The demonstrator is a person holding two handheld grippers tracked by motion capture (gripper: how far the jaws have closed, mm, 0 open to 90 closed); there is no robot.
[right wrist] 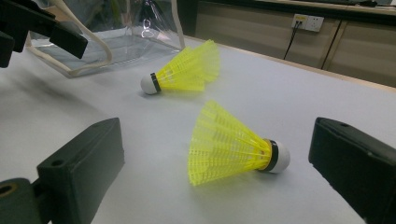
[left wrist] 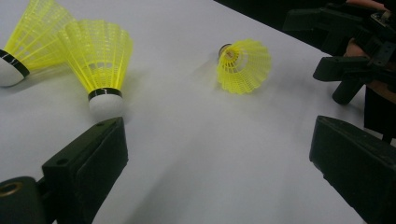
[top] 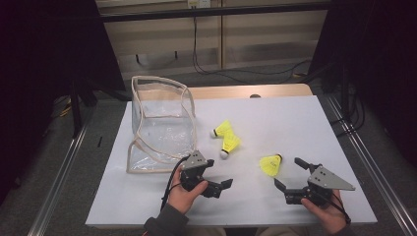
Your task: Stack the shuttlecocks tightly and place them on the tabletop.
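Three yellow shuttlecocks lay on the white surface (top: 295,123), and the nearest shuttlecock (top: 271,164) rested on its side just ahead of the right tool (top: 290,173), whose jaws stood released and wide apart with nothing between them. In the right gripper view that shuttlecock (right wrist: 233,149) lay between the two jaws but touched neither, its white cork tip toward the right-hand jaw and its open skirt toward the left. It looked very light and would likely skid or roll if nudged, since only the skirt's edge and the cork met the surface. The plastic lattice skirt seemed springy yet easy to crush, so a hold at the firm cork or the dark band beside it would probably be safest, with a gentle squeeze. The left tool (top: 218,181) was also released and empty, near the other two shuttlecocks (top: 227,136), which lay close together beside the clear bag (top: 160,123) standing open at the surface's left.
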